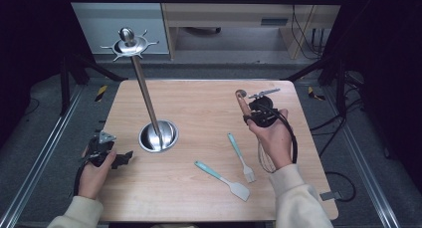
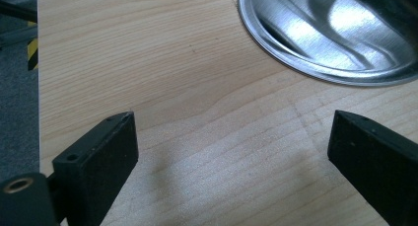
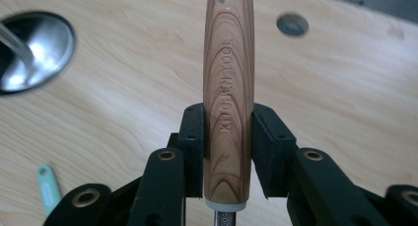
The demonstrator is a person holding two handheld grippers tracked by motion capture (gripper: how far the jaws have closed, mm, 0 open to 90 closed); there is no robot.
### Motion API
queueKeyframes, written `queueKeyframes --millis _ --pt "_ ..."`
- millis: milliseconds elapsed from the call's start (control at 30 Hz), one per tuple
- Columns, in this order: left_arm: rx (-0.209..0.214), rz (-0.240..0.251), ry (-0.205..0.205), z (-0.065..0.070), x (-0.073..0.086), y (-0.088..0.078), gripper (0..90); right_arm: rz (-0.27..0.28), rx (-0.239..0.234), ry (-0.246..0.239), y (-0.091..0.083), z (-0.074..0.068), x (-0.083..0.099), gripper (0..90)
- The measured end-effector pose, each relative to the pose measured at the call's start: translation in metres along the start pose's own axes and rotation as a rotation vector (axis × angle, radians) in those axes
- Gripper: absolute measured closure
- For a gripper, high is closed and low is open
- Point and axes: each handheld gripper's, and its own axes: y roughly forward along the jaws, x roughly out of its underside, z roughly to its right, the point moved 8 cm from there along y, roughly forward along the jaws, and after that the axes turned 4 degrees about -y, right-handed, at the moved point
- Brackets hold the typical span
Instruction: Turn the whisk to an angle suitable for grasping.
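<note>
I note the whisk's wire head is largely hidden beneath the right forearm at the table's four o'clock. In the right gripper view its wooden handle is cut off at twelve o'clock. The stand's steel base runs past the frame at two o'clock.

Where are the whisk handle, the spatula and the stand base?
whisk handle (image 3: 228,97), right gripper view, middle of the wooden grip.
spatula (image 1: 241,190), high view, on its pale blade.
stand base (image 1: 169,133), high view, right side of the steel dish.
</note>
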Motion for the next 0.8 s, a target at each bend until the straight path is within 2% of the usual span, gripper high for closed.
queueKeyframes --millis 300,467,800 --pt "0.000 0.007 -0.003 0.000 -0.001 -0.001 4.6 0.150 -0.052 -0.056 -0.013 -0.049 -0.038 68.8" --pt "0.000 0.007 -0.003 0.000 -0.001 -0.001 4.6 0.206 -0.092 -0.083 -0.019 -0.077 -0.054 68.8" --pt "0.001 0.007 -0.003 0.000 0.000 -0.001 4.6 0.282 -0.139 -0.108 -0.024 -0.111 -0.078 68.8"
